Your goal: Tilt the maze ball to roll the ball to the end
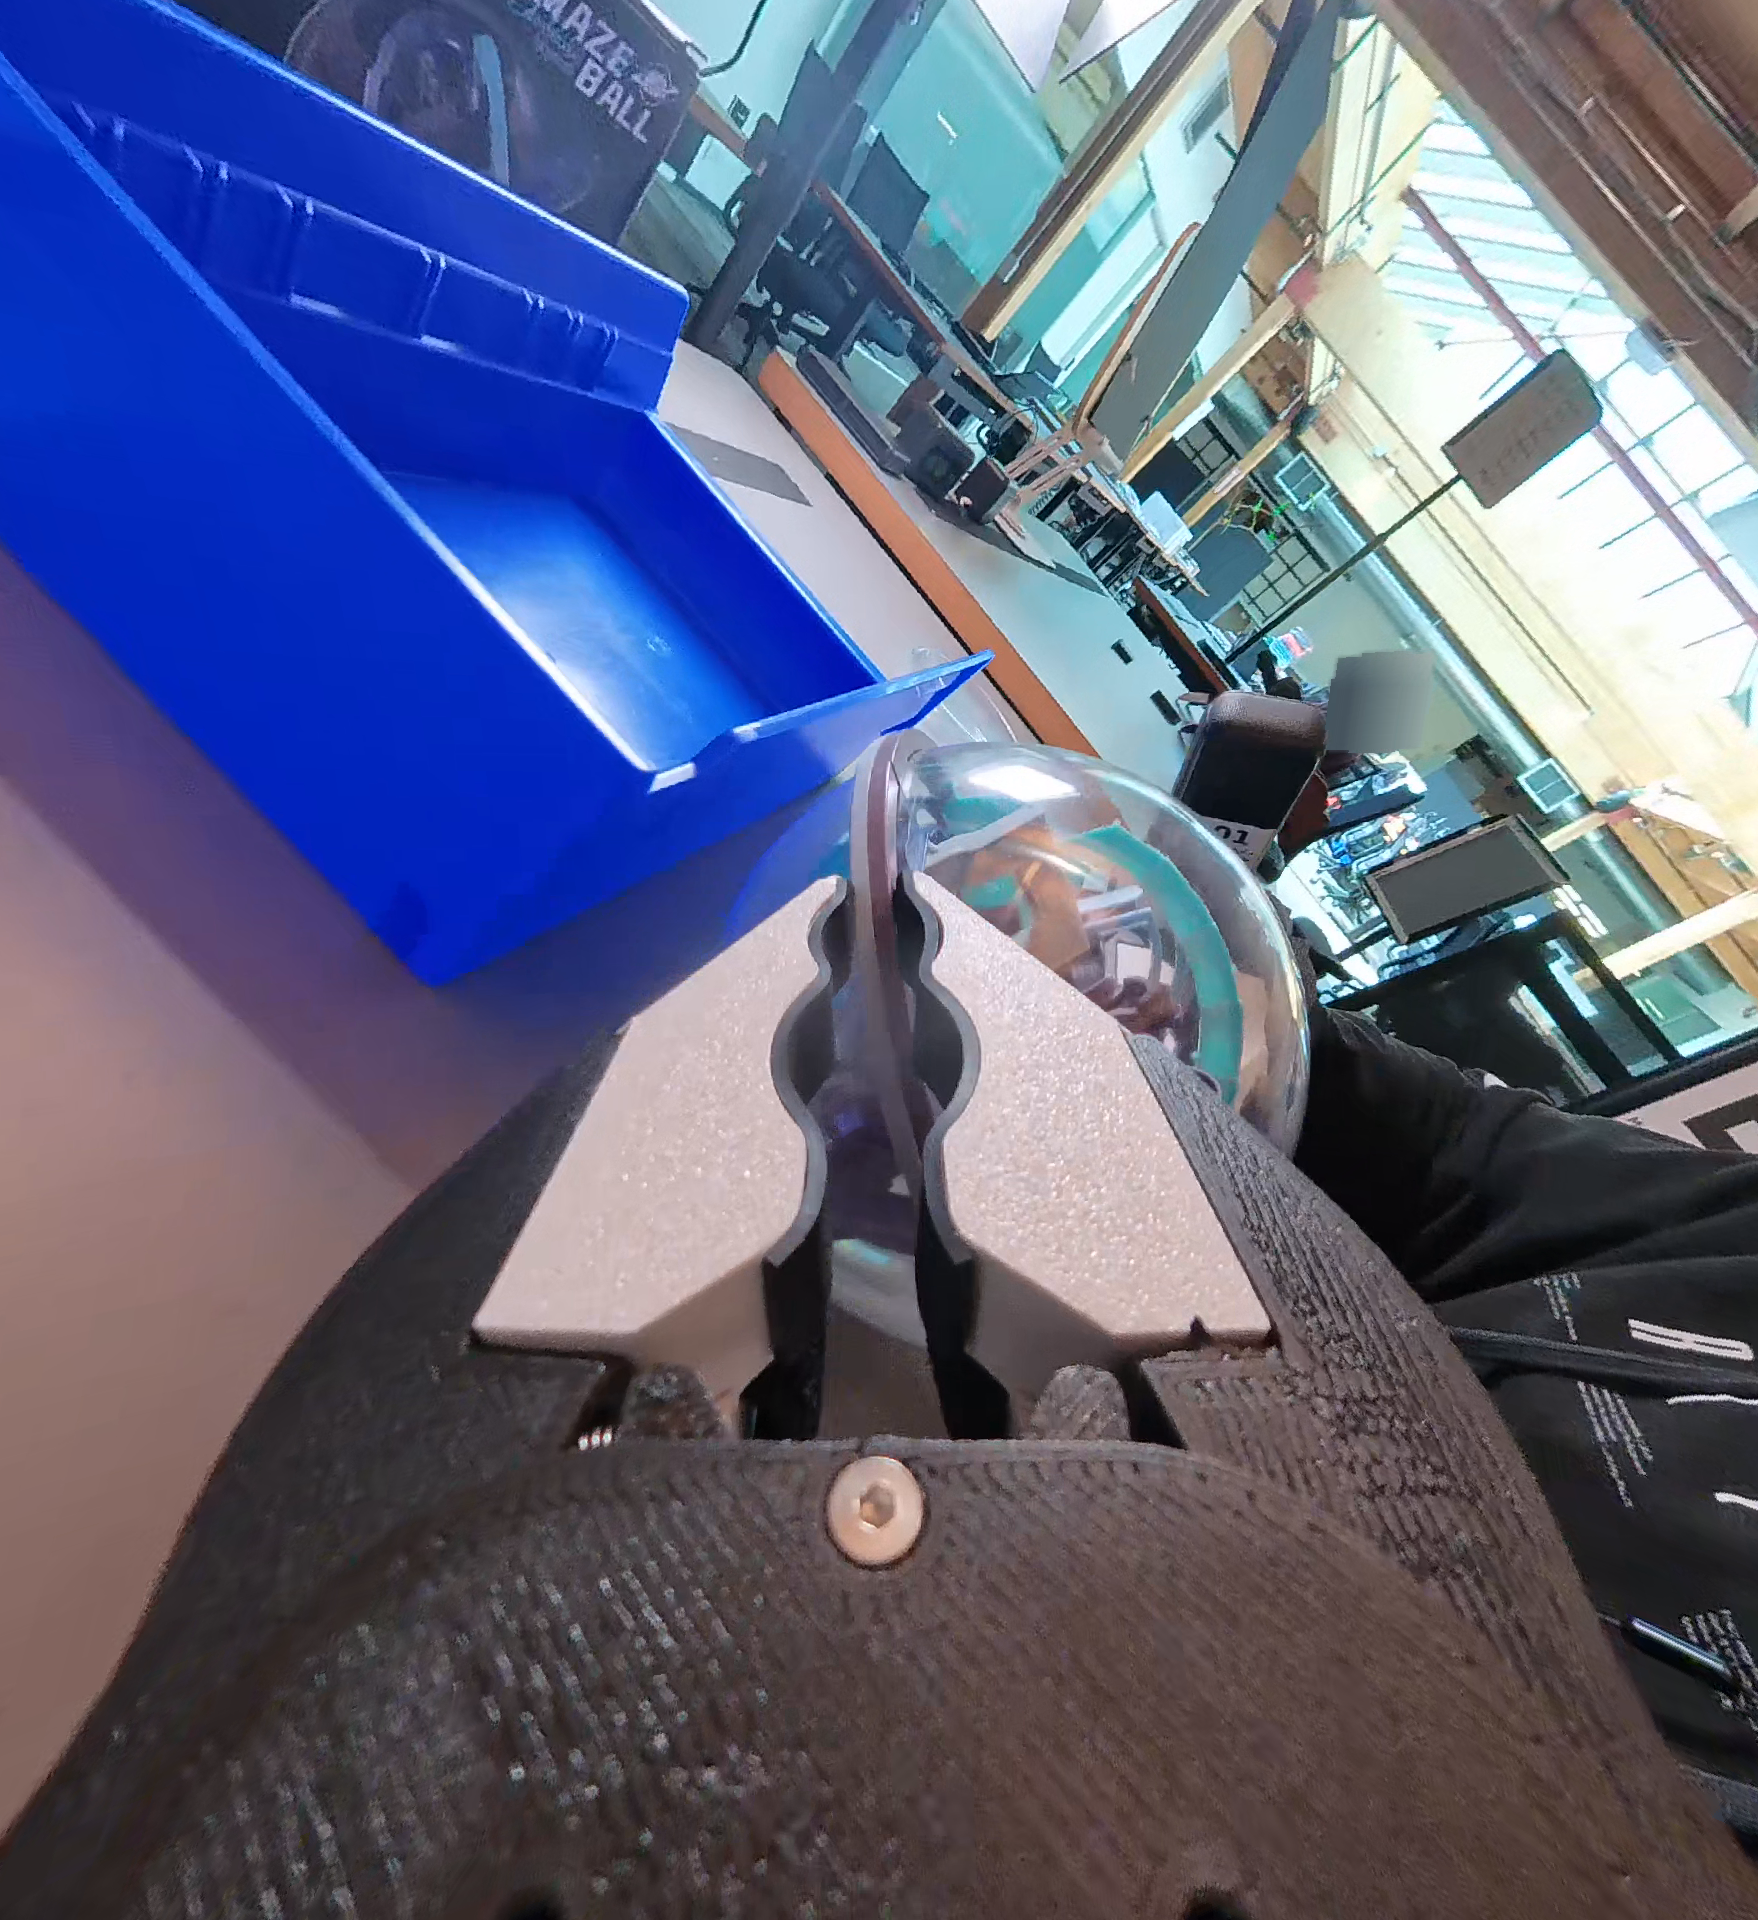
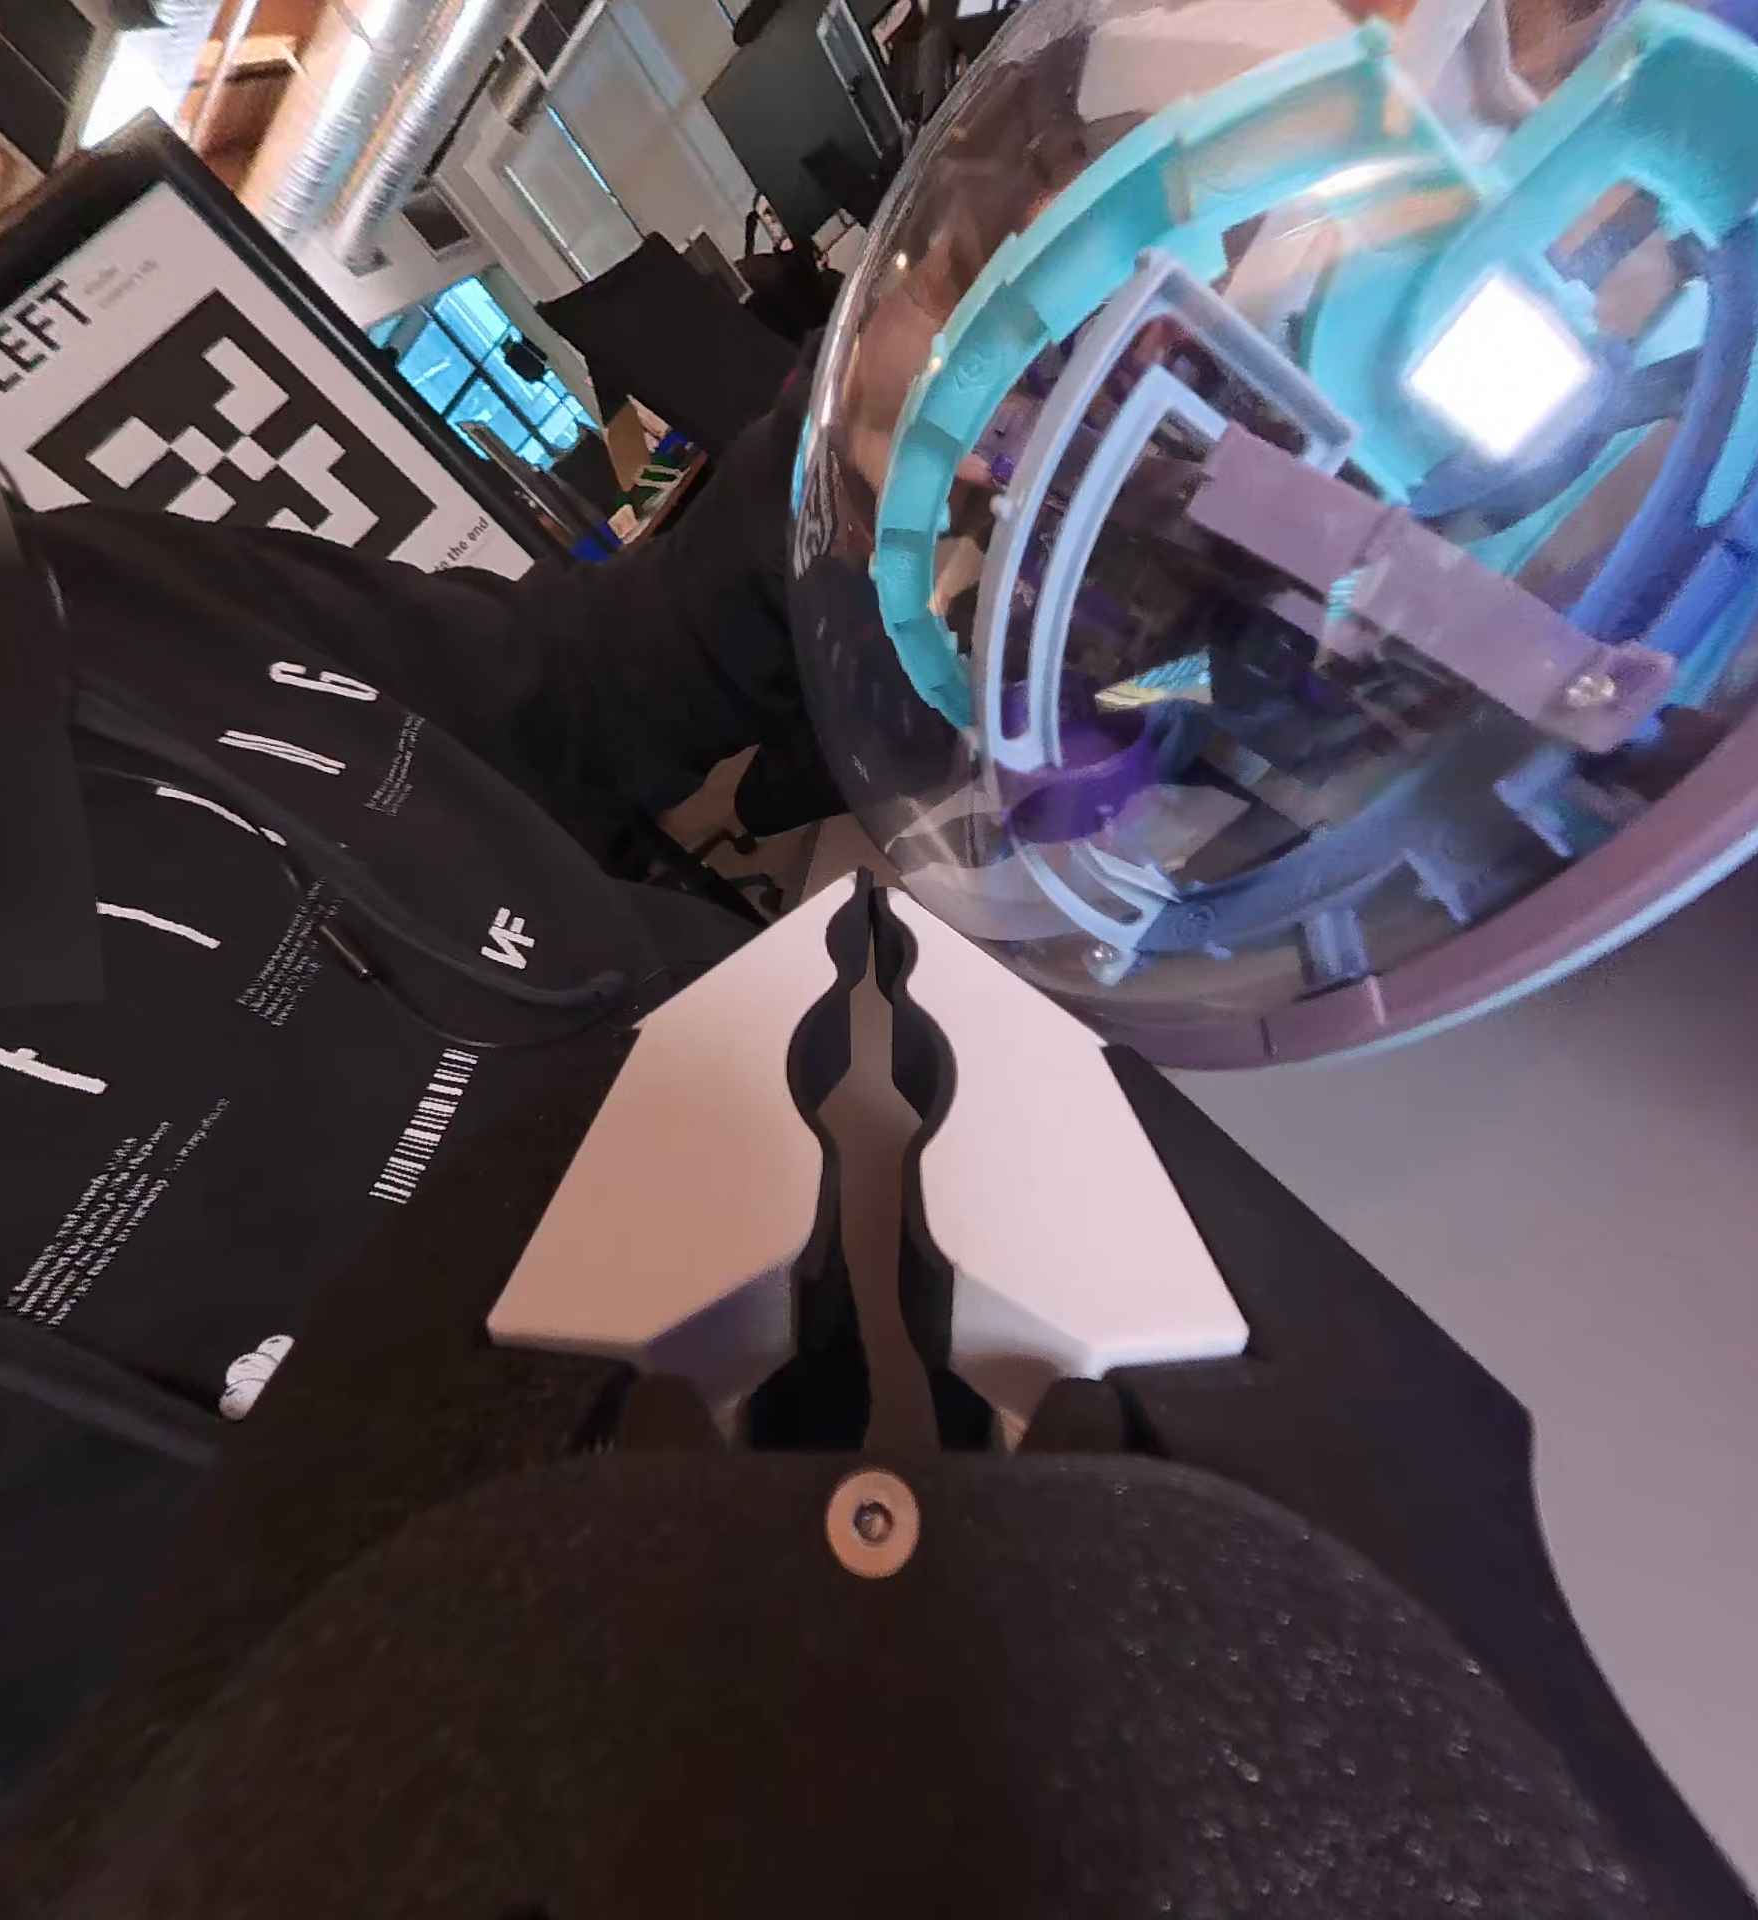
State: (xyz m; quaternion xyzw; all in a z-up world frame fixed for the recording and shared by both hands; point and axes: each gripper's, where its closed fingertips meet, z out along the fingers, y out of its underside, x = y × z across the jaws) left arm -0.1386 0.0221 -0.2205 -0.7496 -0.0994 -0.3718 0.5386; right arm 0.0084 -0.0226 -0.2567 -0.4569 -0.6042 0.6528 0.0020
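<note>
Maze ball (image 1: 1093, 914): clear sphere w/ teal, purple and blue tracks inside, dark purple rim band; held up just beside the blue bin's low front lip.
Left gripper (image 1: 880, 904): narrow, clamped on maze ball's rim band.
Right gripper (image 2: 867, 914): tips pressed together, holding nothing, just below maze ball.
Blue bin (image 1: 262, 582): on pale surface (image 1: 75, 1039), left of maze ball.
Person: black printed top (image 2: 231, 935) near maze ball.

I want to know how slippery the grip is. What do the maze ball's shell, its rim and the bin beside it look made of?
Maze ball shell: clear, glossy hard plastic, by its reflections and see-through tracks. Rim, pinched by the left gripper: dull brownish-purple, matte, probably plastic. Blue bin: smooth moulded plastic with a soft sheen.
</note>
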